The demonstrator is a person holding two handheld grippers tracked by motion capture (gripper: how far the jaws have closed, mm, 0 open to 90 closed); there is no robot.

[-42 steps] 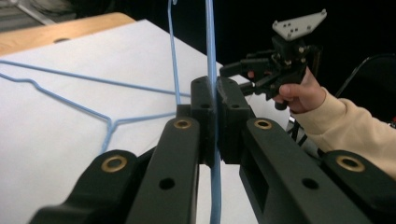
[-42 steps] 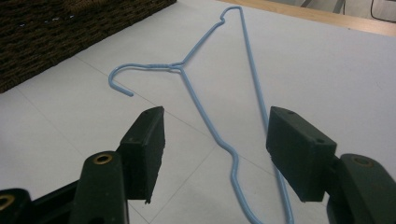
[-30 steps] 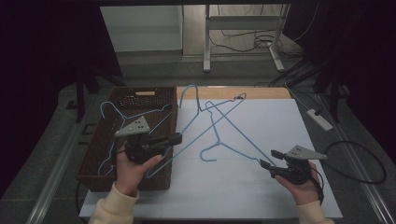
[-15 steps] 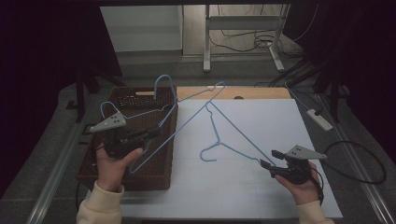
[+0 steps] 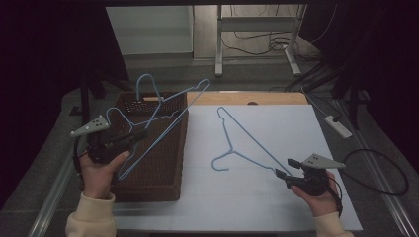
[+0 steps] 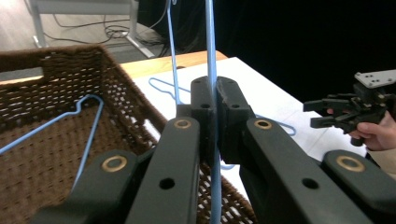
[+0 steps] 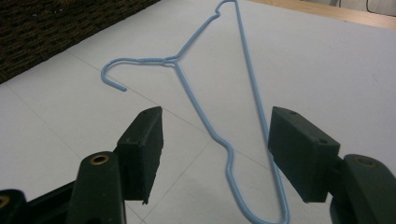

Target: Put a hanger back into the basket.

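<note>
My left gripper (image 5: 140, 135) (image 6: 215, 88) is shut on the wire of a blue wire hanger (image 5: 170, 101) (image 6: 211, 42). It holds the hanger tilted in the air above a brown wicker basket (image 5: 163, 173) (image 6: 51, 70). A second blue hanger (image 6: 88, 100) lies inside the basket. A third blue hanger (image 5: 247, 140) (image 7: 187, 84) lies flat on the white tabletop (image 5: 286, 123). My right gripper (image 5: 282, 174) (image 7: 215, 135) rests at that hanger's near corner. Its jaws stand open on either side of the wire without pressing it. The right gripper (image 6: 336, 109) also appears far off in the left gripper view.
The basket stands on the table's left part. A wooden strip (image 5: 247, 98) runs along the far edge. A white power strip (image 5: 338, 126) and cables (image 5: 380, 170) lie to the right, off the table. Desk legs (image 5: 217, 44) stand beyond.
The left hand has carried its hanger leftward from above the white tabletop to above the basket. The right hand and the hanger on the table have stayed put.
</note>
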